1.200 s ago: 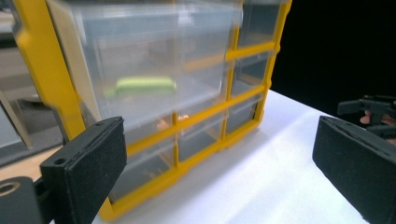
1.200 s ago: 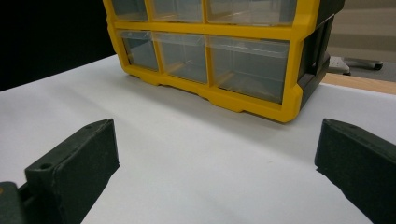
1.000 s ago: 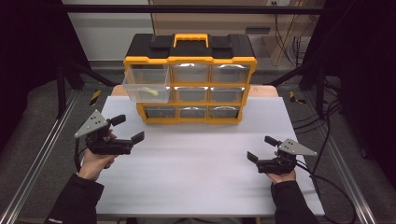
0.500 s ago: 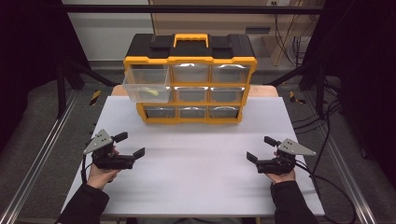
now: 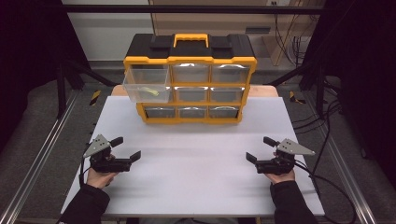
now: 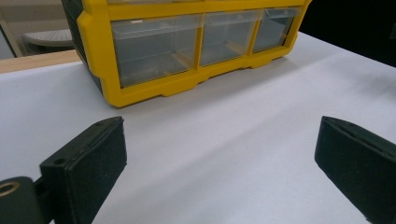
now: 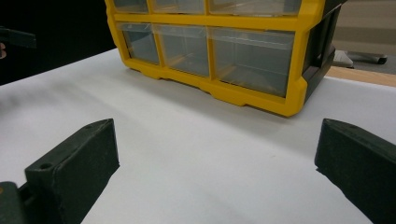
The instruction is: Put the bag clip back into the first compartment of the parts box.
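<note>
Tabletop (image 5: 196, 177) white, room dark

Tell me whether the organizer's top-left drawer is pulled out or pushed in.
Pulled out. The top-left drawer juts forward past the yellow organizer frame, unlike its flush neighbours; something small and yellow lies inside.

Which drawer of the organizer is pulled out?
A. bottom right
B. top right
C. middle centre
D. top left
D: in the high view the top left drawer sticks out from the organizer, with something yellow inside, while the other drawers sit flush.
</note>
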`<action>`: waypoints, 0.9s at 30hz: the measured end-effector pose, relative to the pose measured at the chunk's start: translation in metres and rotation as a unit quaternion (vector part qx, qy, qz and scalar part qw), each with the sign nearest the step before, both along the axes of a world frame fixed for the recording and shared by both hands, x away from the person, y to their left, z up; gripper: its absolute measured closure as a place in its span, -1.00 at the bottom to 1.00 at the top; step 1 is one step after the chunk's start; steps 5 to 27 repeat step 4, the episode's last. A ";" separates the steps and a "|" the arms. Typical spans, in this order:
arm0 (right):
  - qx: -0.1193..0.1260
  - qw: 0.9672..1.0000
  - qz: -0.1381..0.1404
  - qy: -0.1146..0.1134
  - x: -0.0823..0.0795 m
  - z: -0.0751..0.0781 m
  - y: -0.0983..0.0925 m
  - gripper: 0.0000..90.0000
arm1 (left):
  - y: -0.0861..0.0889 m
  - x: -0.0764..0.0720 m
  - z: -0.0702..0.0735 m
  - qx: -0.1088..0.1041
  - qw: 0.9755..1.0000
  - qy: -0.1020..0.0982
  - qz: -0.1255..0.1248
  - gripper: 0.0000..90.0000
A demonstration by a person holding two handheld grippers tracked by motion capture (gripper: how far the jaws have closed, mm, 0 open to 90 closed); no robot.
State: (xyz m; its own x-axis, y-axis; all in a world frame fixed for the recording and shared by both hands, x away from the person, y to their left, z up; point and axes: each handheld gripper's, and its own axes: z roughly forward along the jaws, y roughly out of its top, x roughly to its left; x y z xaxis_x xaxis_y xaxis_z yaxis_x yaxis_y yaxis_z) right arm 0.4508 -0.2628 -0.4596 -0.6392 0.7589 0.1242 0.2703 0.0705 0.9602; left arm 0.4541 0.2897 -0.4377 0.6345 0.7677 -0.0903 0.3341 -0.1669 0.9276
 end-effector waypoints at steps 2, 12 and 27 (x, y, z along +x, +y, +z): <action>0.000 1.000 0.001 -0.002 0.000 0.000 0.000 -1.00 | 0.000 0.000 -0.001 0.003 1.000 0.001 -0.001 -0.96; -0.001 1.000 0.001 -0.002 0.001 0.000 0.000 -1.00 | 0.000 0.000 -0.001 0.005 1.000 0.002 -0.002 -0.96; -0.001 1.000 0.001 -0.002 0.001 0.000 0.000 -1.00 | 0.000 0.000 -0.001 0.005 1.000 0.002 -0.002 -0.96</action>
